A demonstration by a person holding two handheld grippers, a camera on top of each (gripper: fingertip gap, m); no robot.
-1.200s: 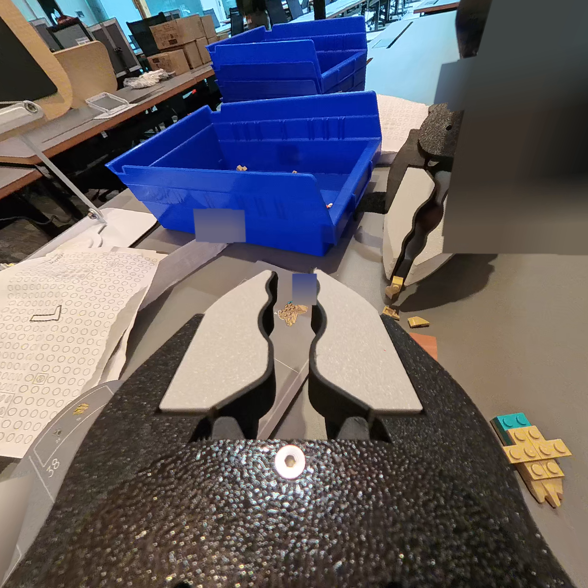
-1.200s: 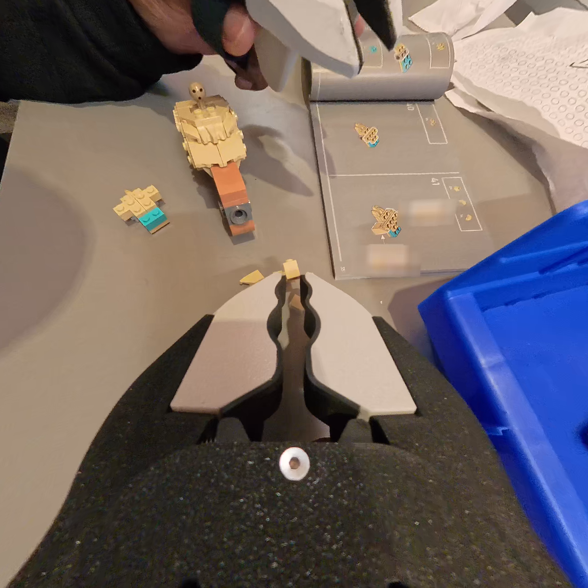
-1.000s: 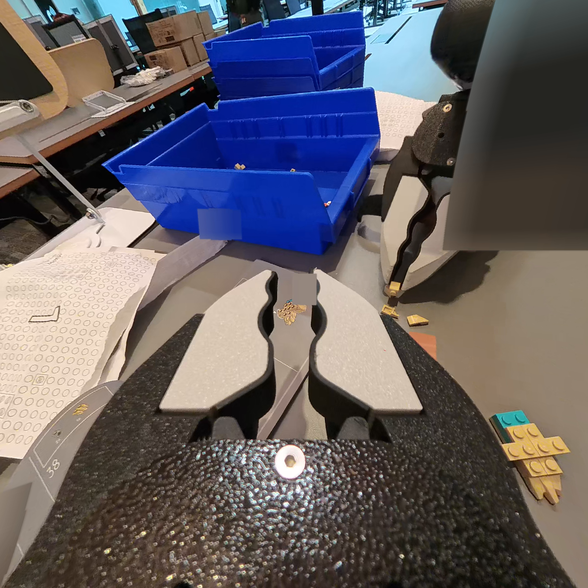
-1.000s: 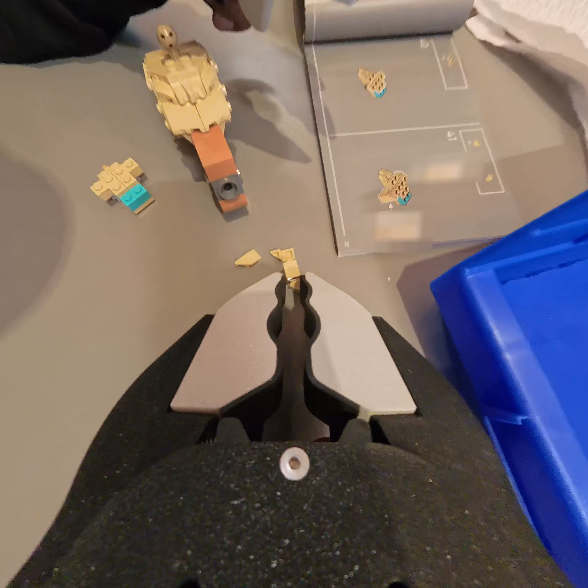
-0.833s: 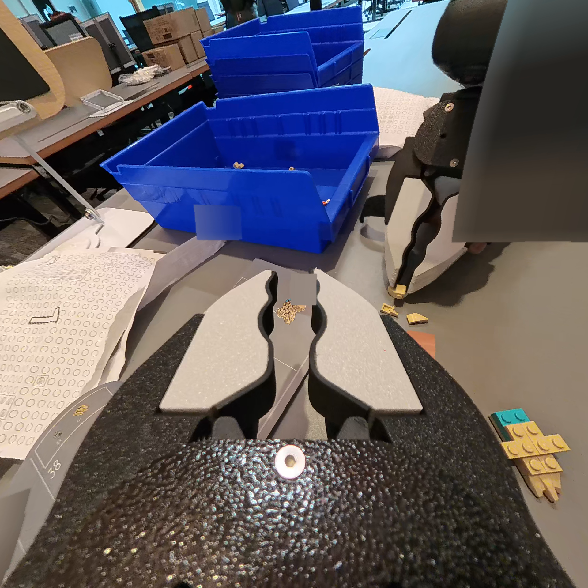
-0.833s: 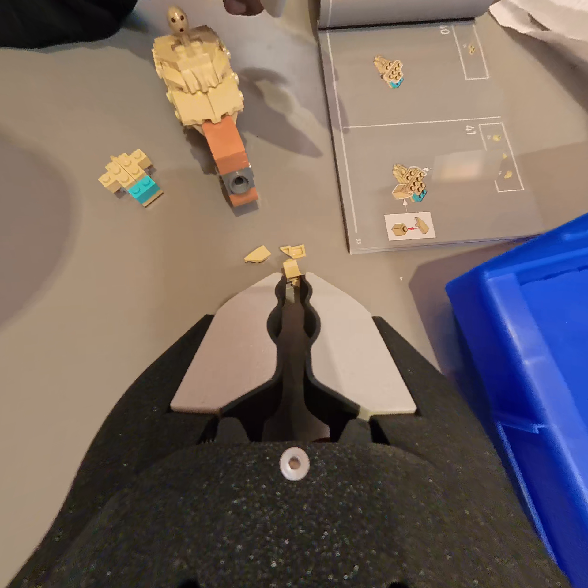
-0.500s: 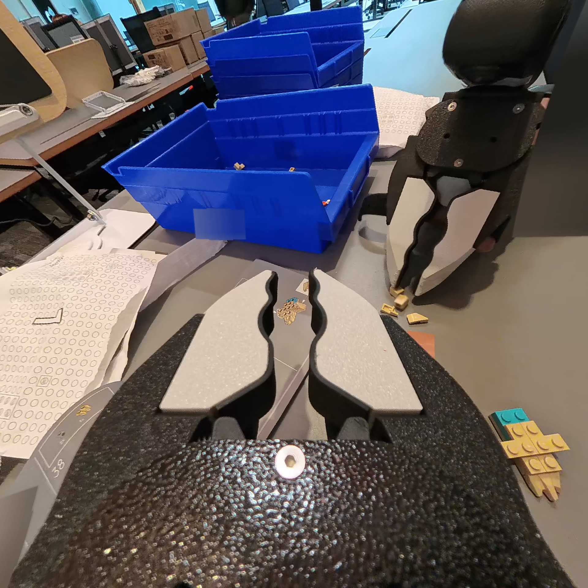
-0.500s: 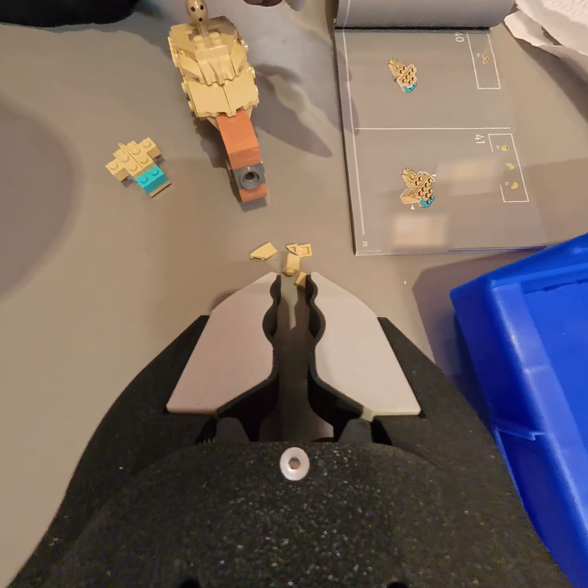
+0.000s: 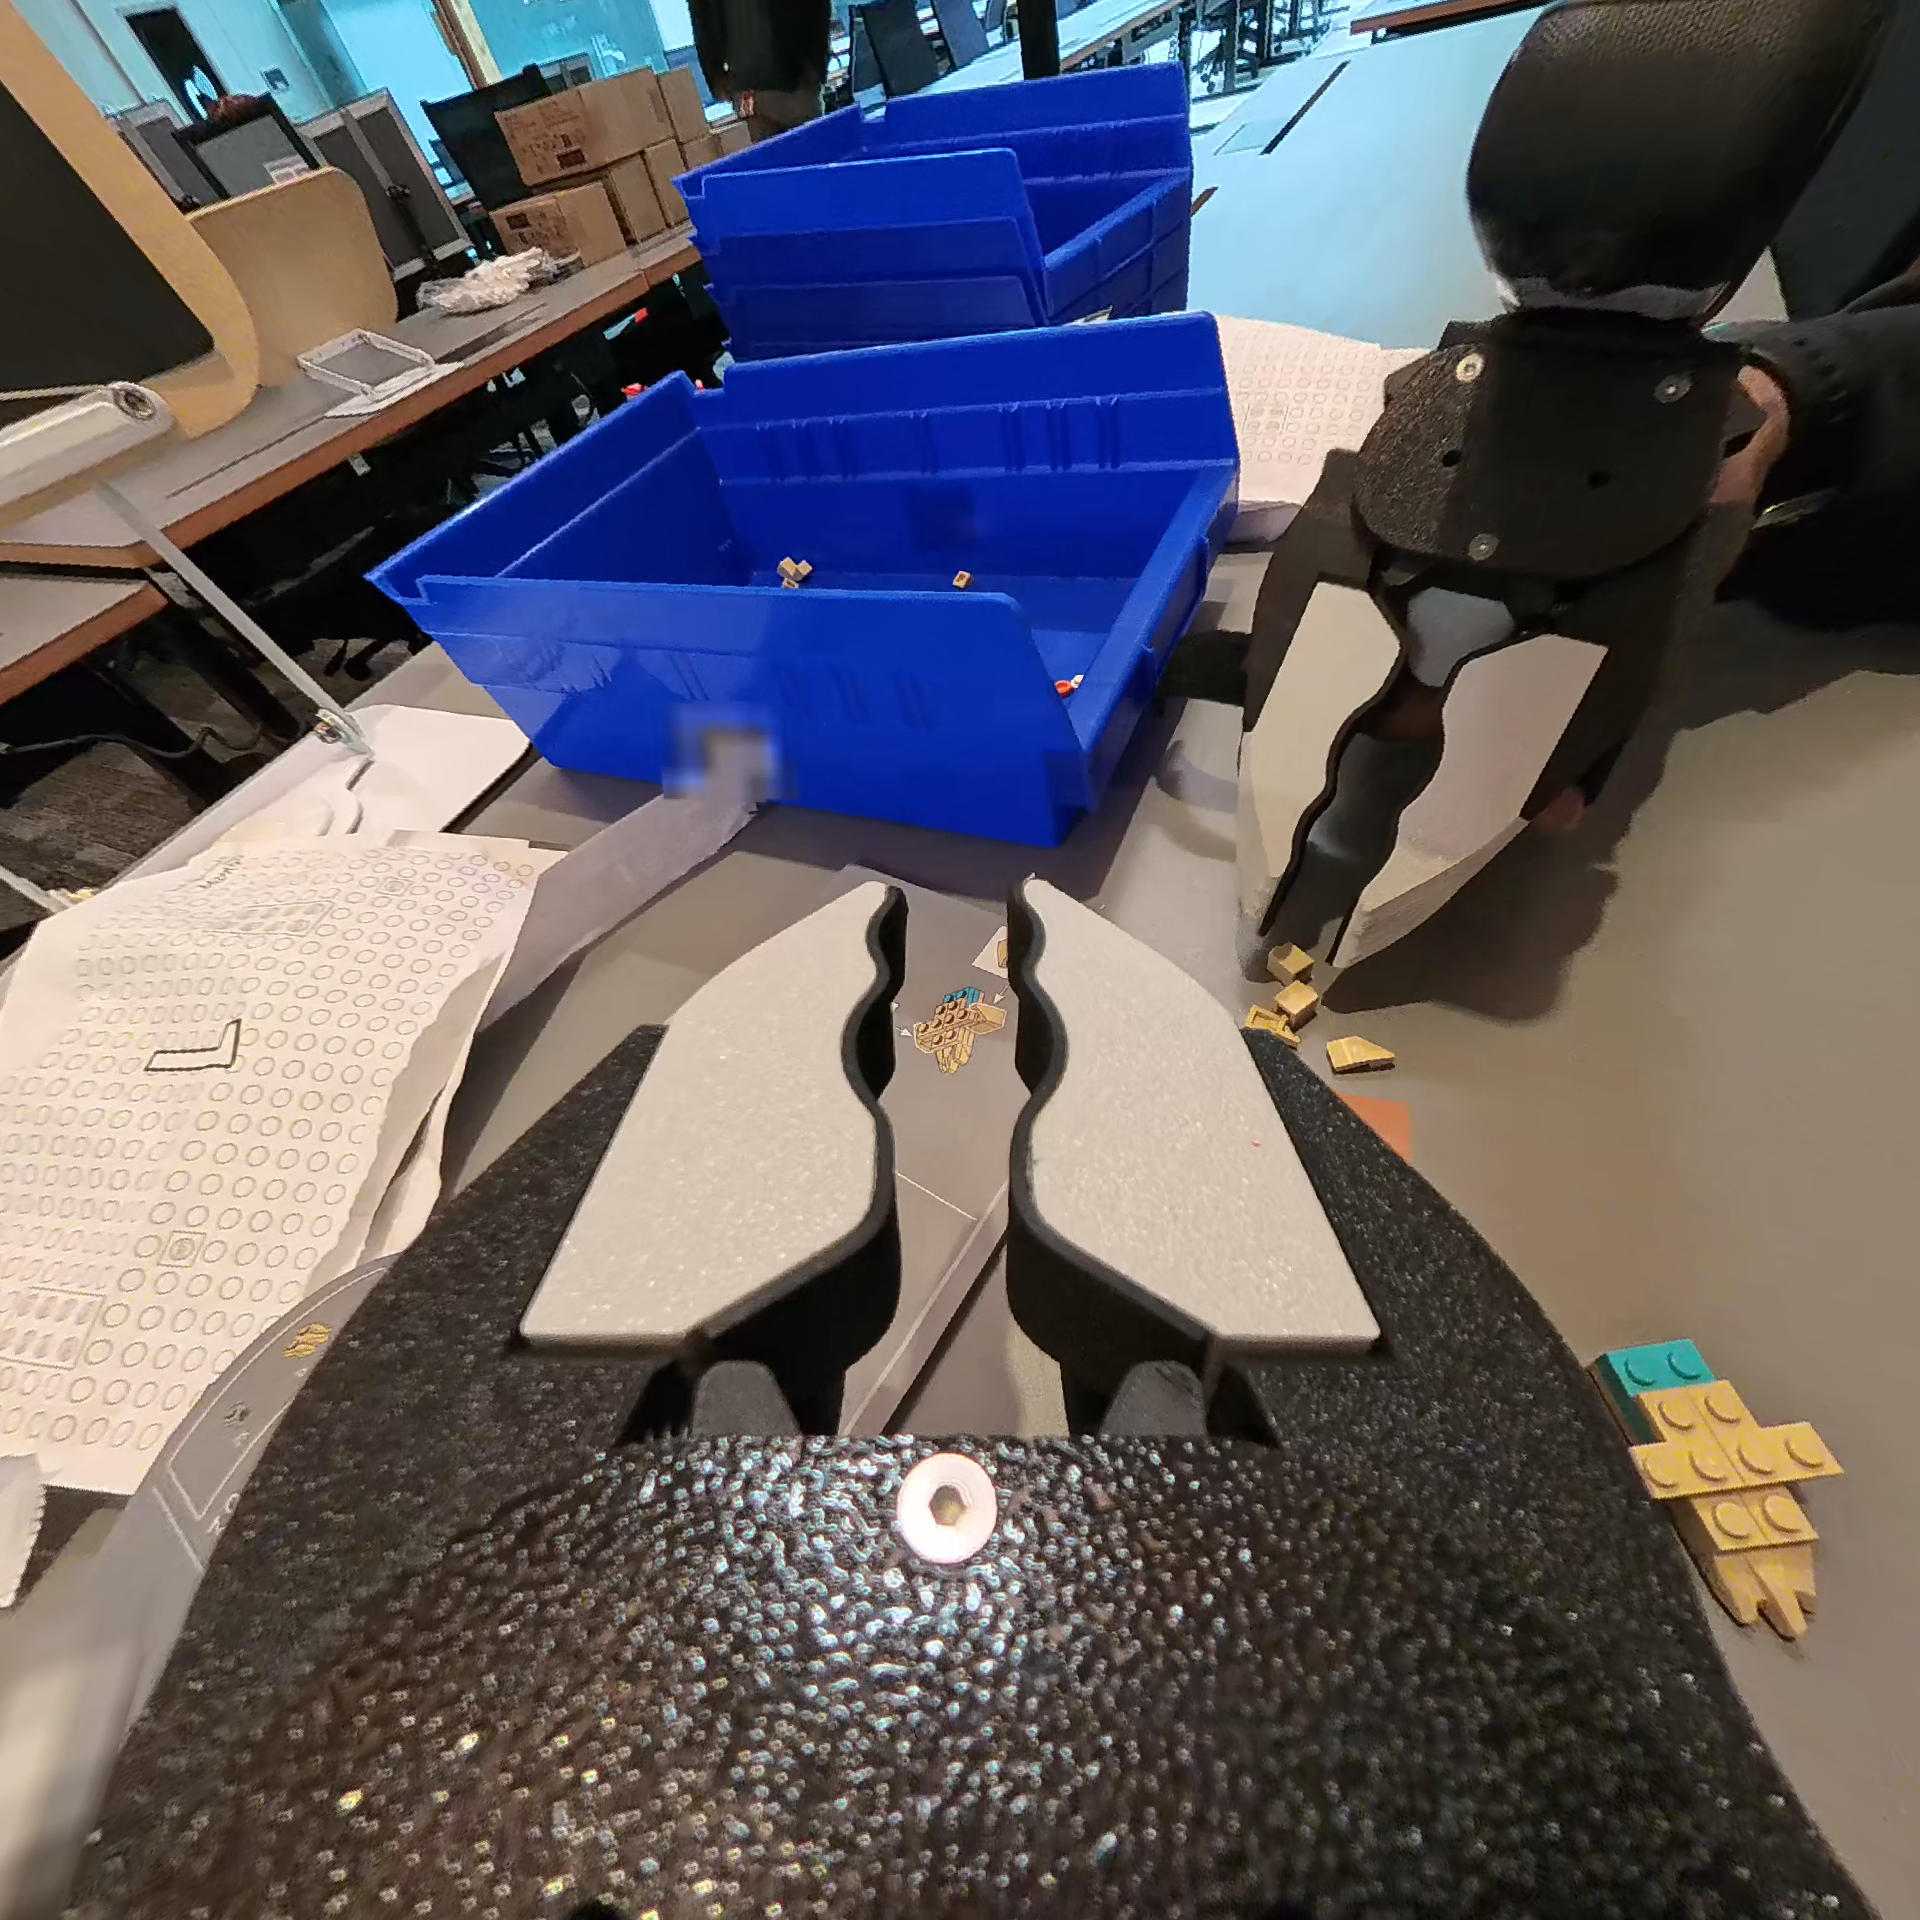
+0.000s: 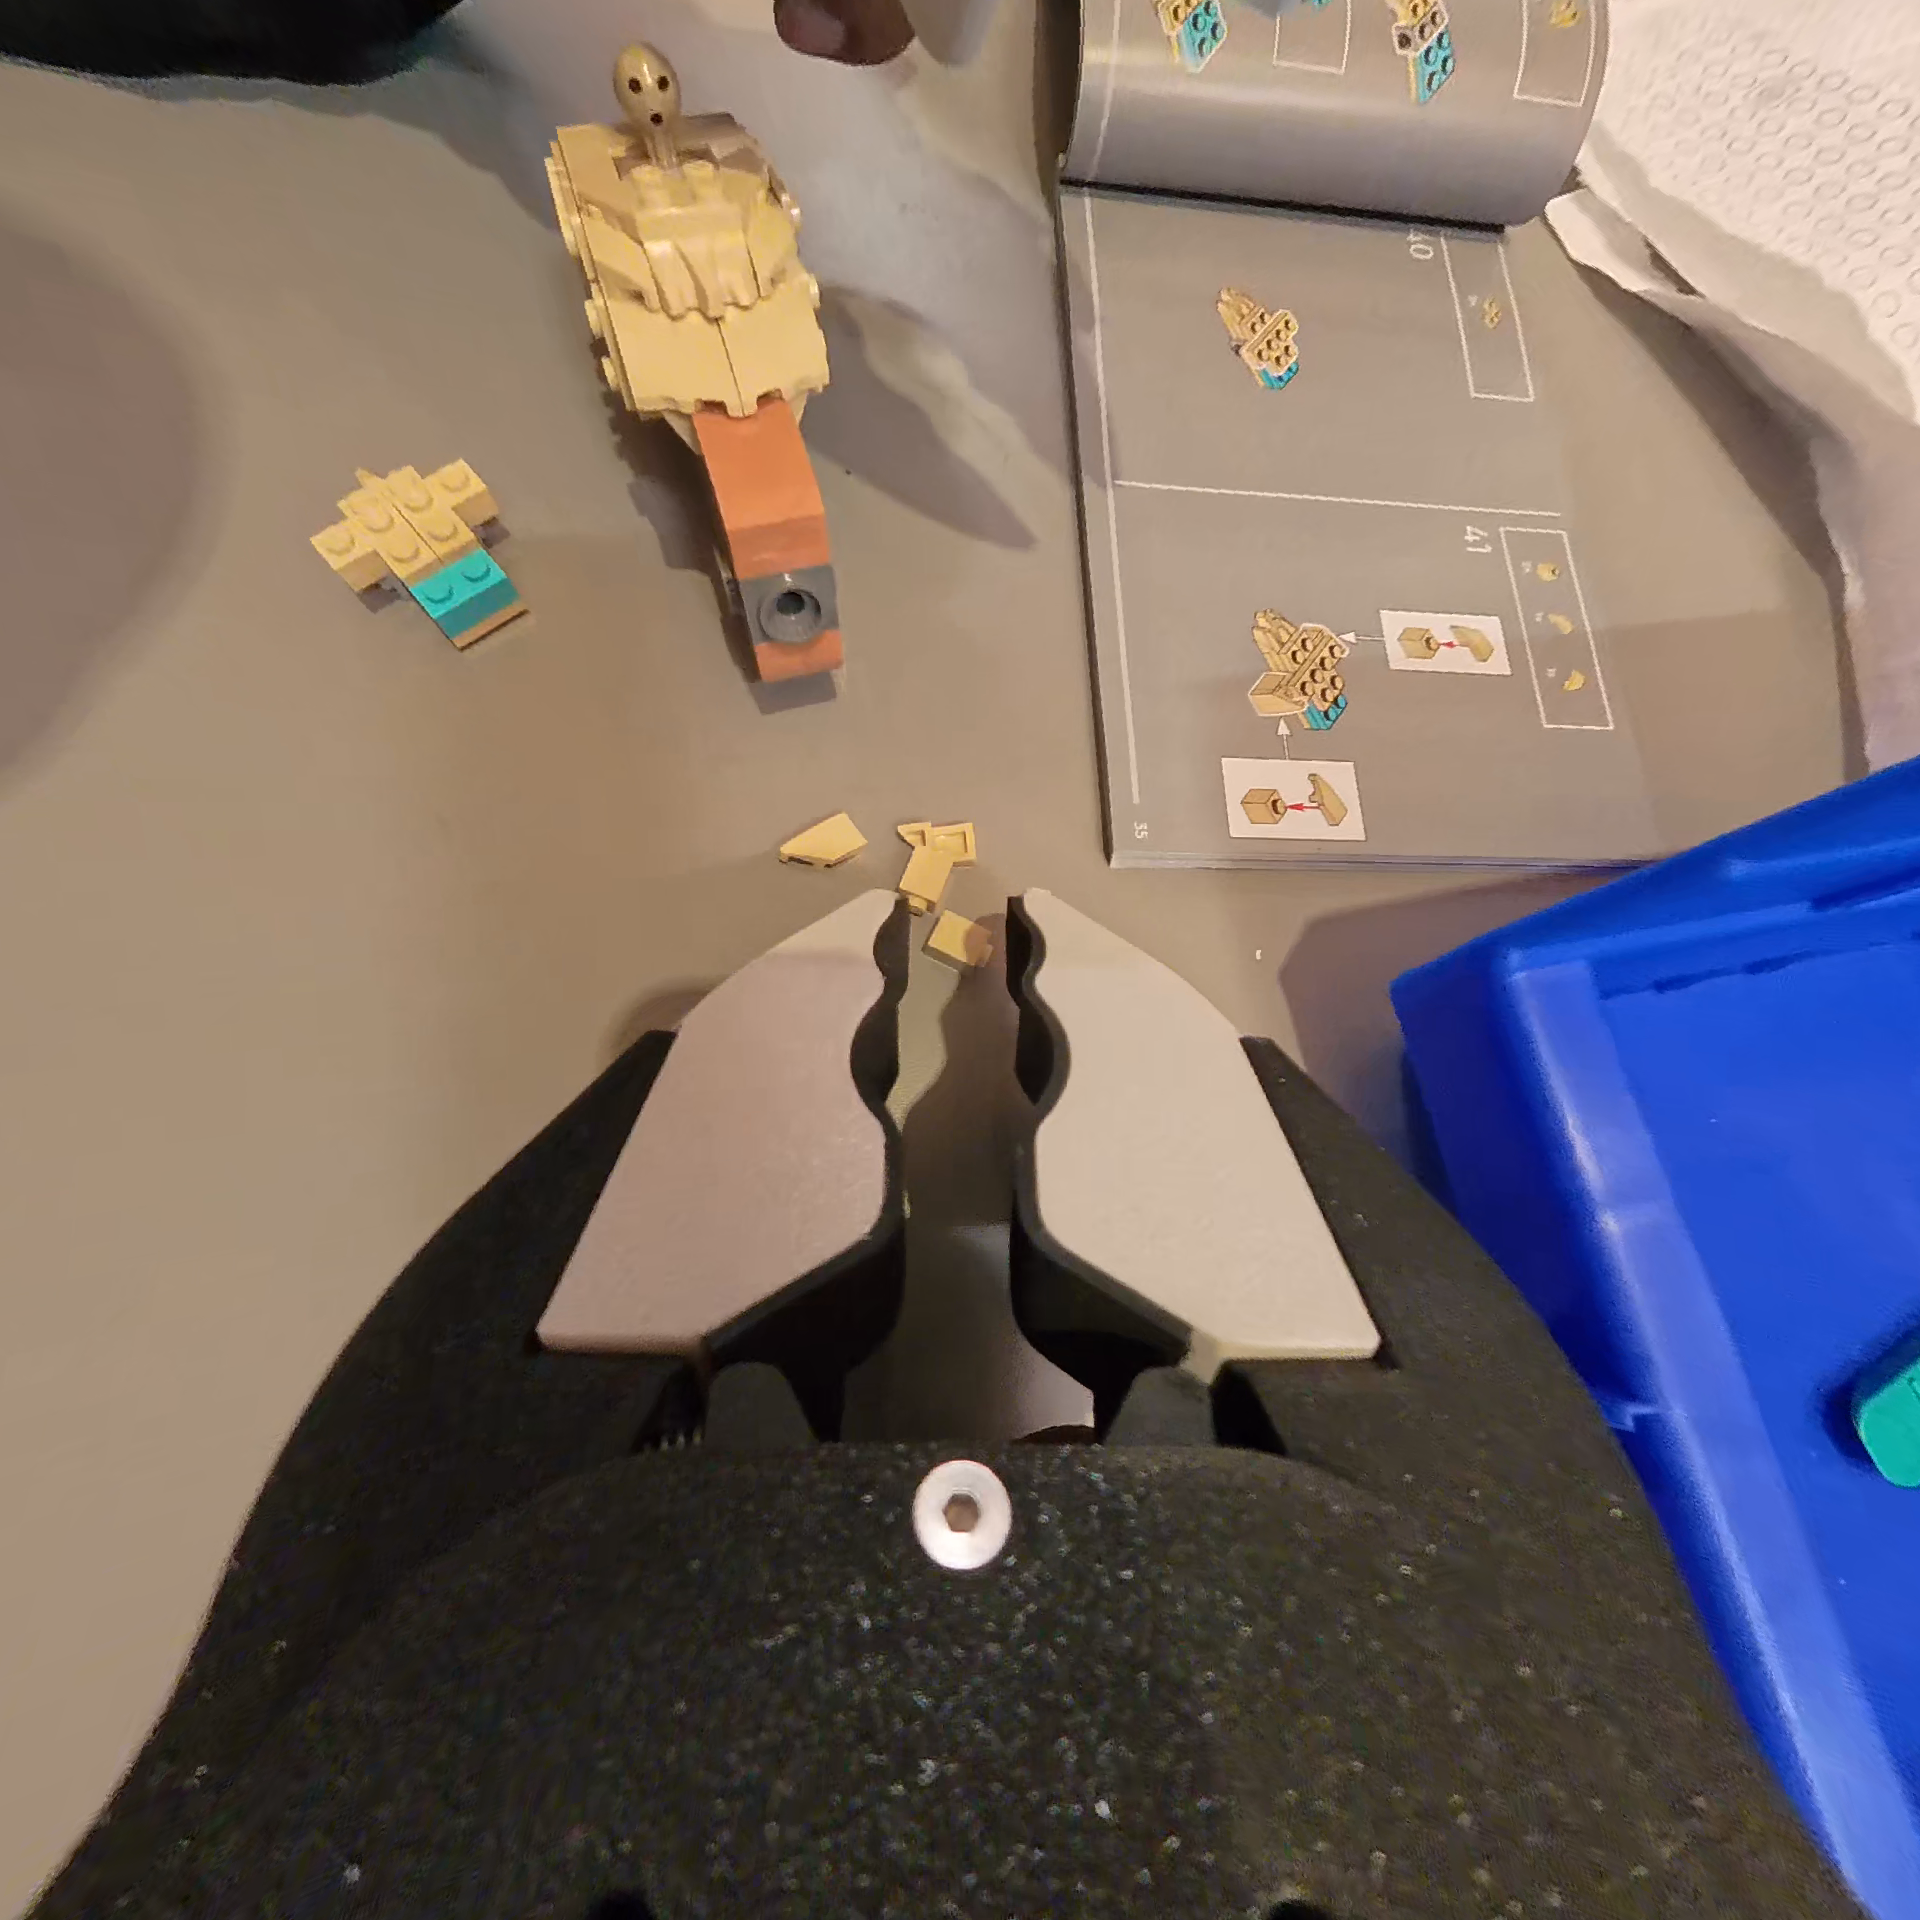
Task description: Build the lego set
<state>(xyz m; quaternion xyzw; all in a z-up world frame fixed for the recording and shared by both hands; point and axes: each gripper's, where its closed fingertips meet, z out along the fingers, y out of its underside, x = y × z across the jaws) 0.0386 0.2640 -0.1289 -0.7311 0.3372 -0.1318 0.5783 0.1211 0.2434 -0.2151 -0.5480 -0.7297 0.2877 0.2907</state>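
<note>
A blue bin [image 9: 831, 665] is seen on the grey table [image 10: 312, 935], with a few small tan pieces on its floor and a red-and-white bit by its right wall; more blue bins [image 9: 935, 208] are stacked behind it. In the right wrist view only a corner of the bin shows (a teal piece [image 10: 1891, 1434] is cut off at the edge).

The left tongs [image 9: 956, 914] are held apart over an open instruction booklet [image 10: 1351, 520], nothing gripped. The right tongs [image 10: 951, 914] are likewise parted, tips down near the table; a small tan brick [image 10: 958, 940] lies loose between the tips, unpressed, with a tan stud piece [image 10: 925, 878], a tile [image 10: 951, 836] and a wedge [image 10: 826, 840] just beyond.

A tan model [image 10: 696, 312] is laid lengthwise, its brown tail pointing toward the right tongs. A tan-and-teal assembly [image 10: 426, 545] lies to its left. Dotted paper sheets [image 9: 208, 1091] are partly hidden under the booklet.
</note>
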